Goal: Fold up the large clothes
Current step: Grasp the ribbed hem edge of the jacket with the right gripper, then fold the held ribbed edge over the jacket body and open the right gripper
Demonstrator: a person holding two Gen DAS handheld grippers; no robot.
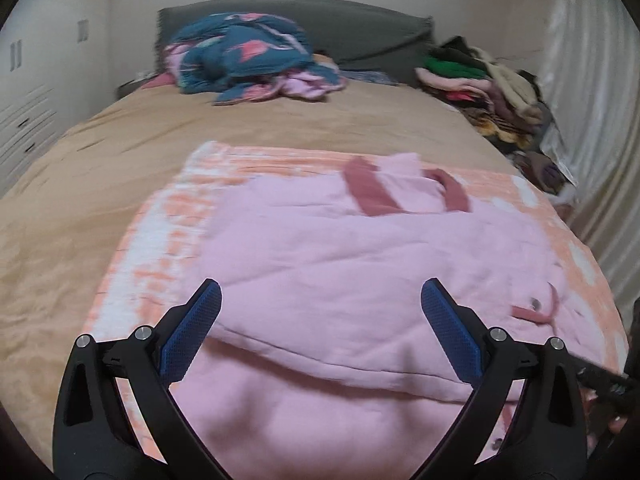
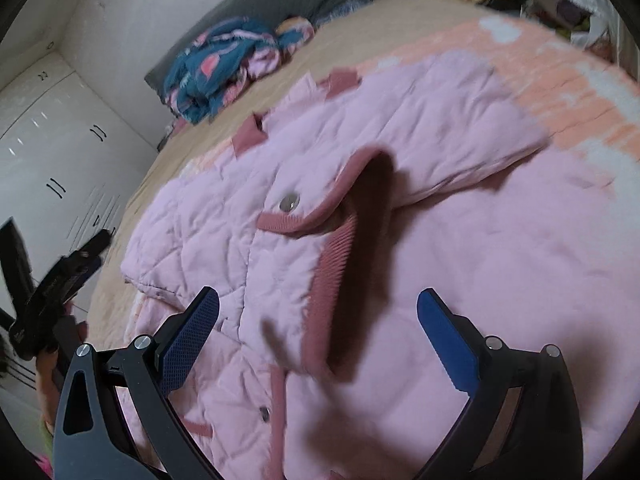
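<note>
A pink quilted jacket [image 1: 340,264] with dark pink ribbed trim lies spread on an orange-and-white blanket [image 1: 160,224] on the bed. In the right wrist view the jacket [image 2: 460,248] shows its ribbed collar [image 2: 336,252] and a metal snap [image 2: 289,202], with a sleeve folded across the body. My left gripper [image 1: 320,300] hovers above the jacket's near part, jaws wide open and nothing between them. My right gripper [image 2: 318,304] is also open, above the collar area, holding nothing. The left gripper [image 2: 68,268] also appears at the left edge of the right wrist view, off the bed's side.
A tan bedspread [image 1: 132,136] covers the bed. A crumpled blue-and-pink quilt [image 1: 244,56] lies by the grey headboard [image 1: 360,28]. A pile of mixed clothes [image 1: 488,84] sits at the far right. White cupboards [image 2: 52,136] stand on the left, a curtain [image 1: 592,120] on the right.
</note>
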